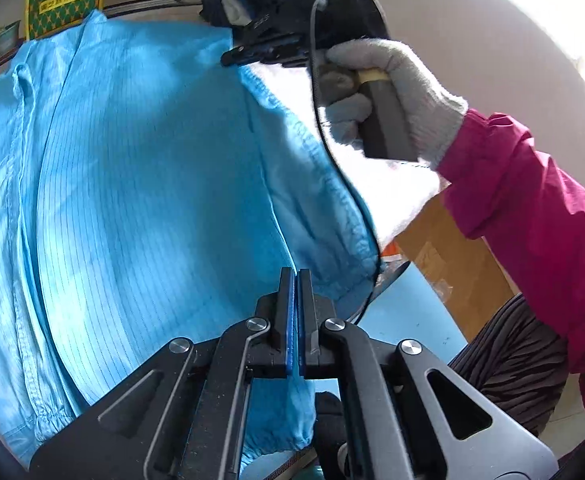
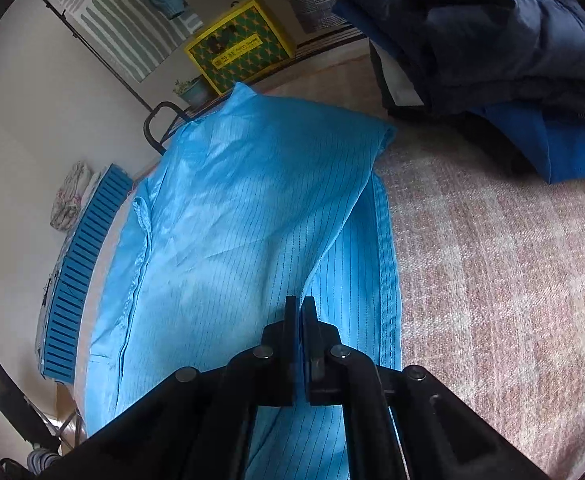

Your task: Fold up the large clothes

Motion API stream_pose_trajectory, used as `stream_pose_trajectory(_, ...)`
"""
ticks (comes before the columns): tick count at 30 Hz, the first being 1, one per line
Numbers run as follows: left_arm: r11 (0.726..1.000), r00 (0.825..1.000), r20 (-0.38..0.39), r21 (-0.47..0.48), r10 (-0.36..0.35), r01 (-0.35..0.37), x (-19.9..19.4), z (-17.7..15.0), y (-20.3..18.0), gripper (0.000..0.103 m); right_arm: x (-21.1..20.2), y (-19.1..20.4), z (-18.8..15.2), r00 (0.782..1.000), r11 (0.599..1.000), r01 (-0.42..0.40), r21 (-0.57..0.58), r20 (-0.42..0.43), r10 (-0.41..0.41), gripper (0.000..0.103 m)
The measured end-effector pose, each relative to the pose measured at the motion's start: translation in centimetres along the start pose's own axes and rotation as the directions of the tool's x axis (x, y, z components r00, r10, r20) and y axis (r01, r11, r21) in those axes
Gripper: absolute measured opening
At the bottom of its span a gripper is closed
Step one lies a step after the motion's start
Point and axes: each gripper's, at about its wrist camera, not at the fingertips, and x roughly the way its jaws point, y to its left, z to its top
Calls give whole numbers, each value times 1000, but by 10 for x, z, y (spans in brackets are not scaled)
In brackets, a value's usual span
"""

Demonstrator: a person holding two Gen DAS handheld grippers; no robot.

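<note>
The blue garment (image 2: 252, 208), a thin pinstriped piece with elastic cuffs, is lying spread over a pinkish-white blanket (image 2: 492, 260) on the work surface, and one side panel is being carried over the rest of it. In the right wrist view the lifted layer is rising from the fingers toward a far corner, with the lower layer and its stitched hem showing flat beside it on the blanket.

The right gripper (image 2: 300, 320) is pinching that lifted layer, its jaws closed with only a thin strip of cloth between them. The left gripper (image 1: 295, 292) is likewise clamped on the near edge of the garment close to a gathered cuff, blue cloth bunching under its fingers. From the left wrist view the person's gloved right hand (image 1: 396, 92) is squeezing the other tool's handle out at the far edge of the cloth.

Judging by this, a lengthwise fold is under way and not yet laid down. The next move is likely calling for both grippers to travel together across the garment, keeping the held edge taut and level, then lowering it so edges line up before letting go.

A pile of dark clothes (image 2: 492, 40) is sitting further back, and a yellow-framed box (image 2: 240, 60) is standing beyond.
</note>
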Motion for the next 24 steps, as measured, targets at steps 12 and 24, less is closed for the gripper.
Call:
stream_pose_trajectory(12,995,992,-98,60,-79,85,45,7,-33,0,-4,-36,10,997,996,80,33,14,-81,0)
stream_pose_trajectory(24,995,996,-25,57,-85,86,-14,6,-16,0,-34,-40,-4,999,999,45,23,-3,-45,28)
